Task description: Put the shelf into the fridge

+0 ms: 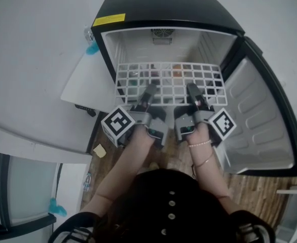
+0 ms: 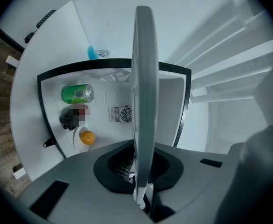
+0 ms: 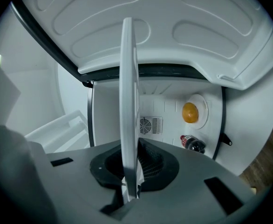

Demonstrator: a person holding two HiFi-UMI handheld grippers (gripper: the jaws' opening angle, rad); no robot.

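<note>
Nearest to me, the left marker cube and the right marker cube sit just ahead of my wrists.

Beyond them, my left gripper and my right gripper lie side by side and point into the cabinet. Each has its jaws nearly together, pinched on the near edge of the shelf. In both gripper views the white wire shelf stands edge-on between the pads.

The shelf lies flat across the mouth of the fridge. Its far part is inside the white cabinet and its near edge is at the front opening. I cannot tell whether it rests on the side rails.

The door stands open on my right.

Farther in, below the shelf, are a green can, a dark bottle and an orange on a plate.

At the back wall is a fan vent.
</note>
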